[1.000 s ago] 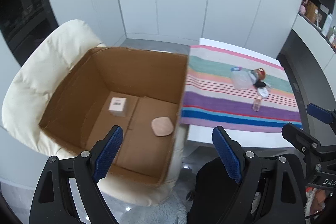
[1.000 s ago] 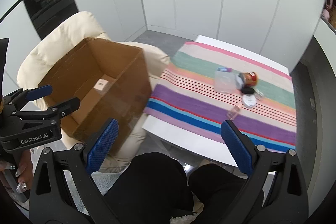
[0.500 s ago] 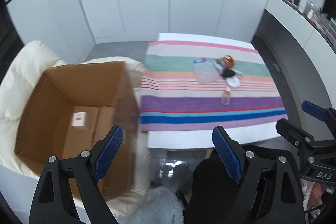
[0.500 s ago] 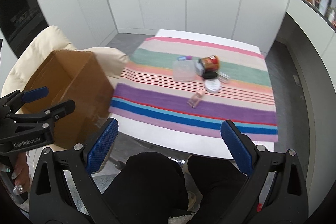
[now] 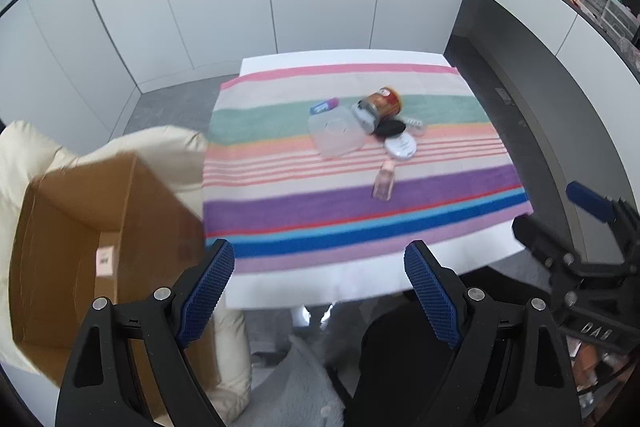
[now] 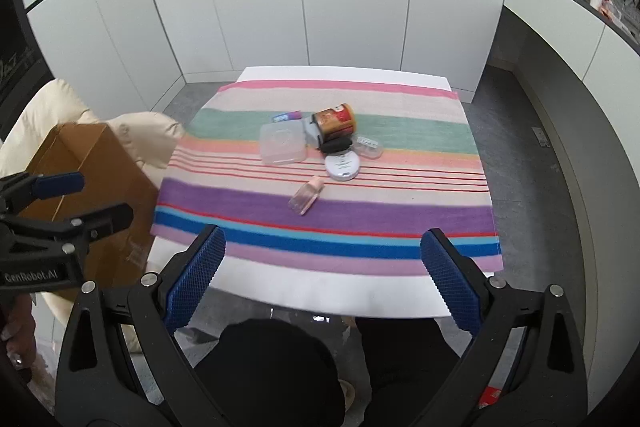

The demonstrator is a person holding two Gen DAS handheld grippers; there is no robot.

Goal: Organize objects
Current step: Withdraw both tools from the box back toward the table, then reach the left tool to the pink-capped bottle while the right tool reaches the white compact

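A striped cloth (image 5: 360, 203) covers a white table (image 6: 320, 291). On it lie a clear square container (image 5: 336, 137), a brown jar on its side (image 5: 384, 105), a white round compact (image 5: 401, 147), a small pink bottle (image 5: 383, 181), a black item (image 6: 336, 145) and a small blue-purple tube (image 5: 325, 105). My left gripper (image 5: 318, 263) hangs open over the table's near edge, nothing between its fingers. Over the same edge my right gripper (image 6: 324, 243) is also open and empty. Both stand well short of the objects.
An open cardboard box (image 5: 80, 227) rests on a cream padded chair (image 5: 160, 147) left of the table, with a small pale carton (image 5: 105, 259) inside. A person's dark-clothed legs (image 6: 272, 367) are below the grippers. White cabinet doors stand behind; a dark counter with shelves runs along the right.
Both grippers swung right, from over the box to the table. The box slid to the left edge of both views and the table's objects came to the centre. Jaws stayed open.
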